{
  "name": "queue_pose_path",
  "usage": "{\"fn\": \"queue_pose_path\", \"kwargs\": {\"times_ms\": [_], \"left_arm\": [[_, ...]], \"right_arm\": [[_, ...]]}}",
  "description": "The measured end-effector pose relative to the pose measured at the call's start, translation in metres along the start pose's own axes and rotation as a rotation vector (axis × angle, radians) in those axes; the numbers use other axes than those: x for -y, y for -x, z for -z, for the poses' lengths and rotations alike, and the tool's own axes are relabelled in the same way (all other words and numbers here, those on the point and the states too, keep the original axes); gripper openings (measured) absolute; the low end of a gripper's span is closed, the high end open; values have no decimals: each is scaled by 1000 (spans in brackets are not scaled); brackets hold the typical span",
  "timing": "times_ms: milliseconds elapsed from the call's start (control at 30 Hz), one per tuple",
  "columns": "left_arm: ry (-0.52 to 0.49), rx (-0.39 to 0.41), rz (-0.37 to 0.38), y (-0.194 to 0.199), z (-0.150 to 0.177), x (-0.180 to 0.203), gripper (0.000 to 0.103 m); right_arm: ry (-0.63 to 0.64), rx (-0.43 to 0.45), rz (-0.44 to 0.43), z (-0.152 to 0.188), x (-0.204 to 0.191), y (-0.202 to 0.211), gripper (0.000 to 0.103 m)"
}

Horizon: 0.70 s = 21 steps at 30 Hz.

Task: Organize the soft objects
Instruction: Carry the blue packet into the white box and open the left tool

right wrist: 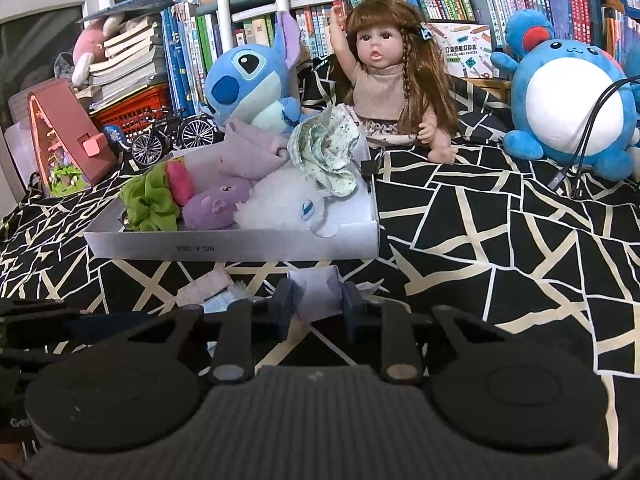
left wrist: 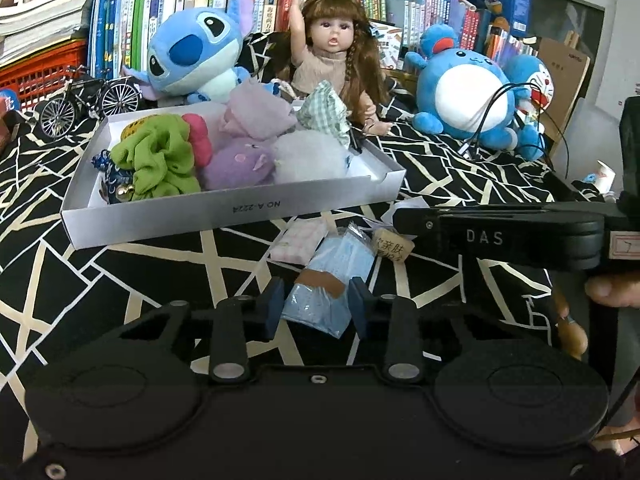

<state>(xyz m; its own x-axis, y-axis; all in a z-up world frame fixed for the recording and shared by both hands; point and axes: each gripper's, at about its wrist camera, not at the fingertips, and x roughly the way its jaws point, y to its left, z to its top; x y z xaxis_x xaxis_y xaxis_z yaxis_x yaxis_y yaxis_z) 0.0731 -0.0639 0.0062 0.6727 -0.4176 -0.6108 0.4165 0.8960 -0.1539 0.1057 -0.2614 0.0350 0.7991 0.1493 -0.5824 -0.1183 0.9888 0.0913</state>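
Left tool (left wrist: 316, 309) clamps a blue packet (left wrist: 320, 300) before the white tray (left wrist: 224, 212)

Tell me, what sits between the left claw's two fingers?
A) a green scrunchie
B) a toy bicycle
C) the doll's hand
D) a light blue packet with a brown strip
D: in the left wrist view the left claw closes on the light blue packet lying on the cloth in front of the box.

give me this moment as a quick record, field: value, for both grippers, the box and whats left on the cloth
left gripper: shut on blue packet
right gripper: shut on white packet
box: white, open, on the black patterned cloth
in box: green scrunchie, purple plush, white plush
left on cloth: pink packet
behind box: doll
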Motion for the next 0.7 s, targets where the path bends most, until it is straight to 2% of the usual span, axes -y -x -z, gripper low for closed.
{"fn": "queue_pose_path", "kwargs": {"times_ms": [400,567,700], "left_arm": [[-28,71,9,25,-17,1,32],[3,114,-21,34,-34,-12,32],[25,147,-74,36,-48,-29,32]], "right_arm": [[-5,49,10,-15,1,12,30],[21,77,18,-26,-1,15,30],[23,95,22,-36,0,14,30]]}}
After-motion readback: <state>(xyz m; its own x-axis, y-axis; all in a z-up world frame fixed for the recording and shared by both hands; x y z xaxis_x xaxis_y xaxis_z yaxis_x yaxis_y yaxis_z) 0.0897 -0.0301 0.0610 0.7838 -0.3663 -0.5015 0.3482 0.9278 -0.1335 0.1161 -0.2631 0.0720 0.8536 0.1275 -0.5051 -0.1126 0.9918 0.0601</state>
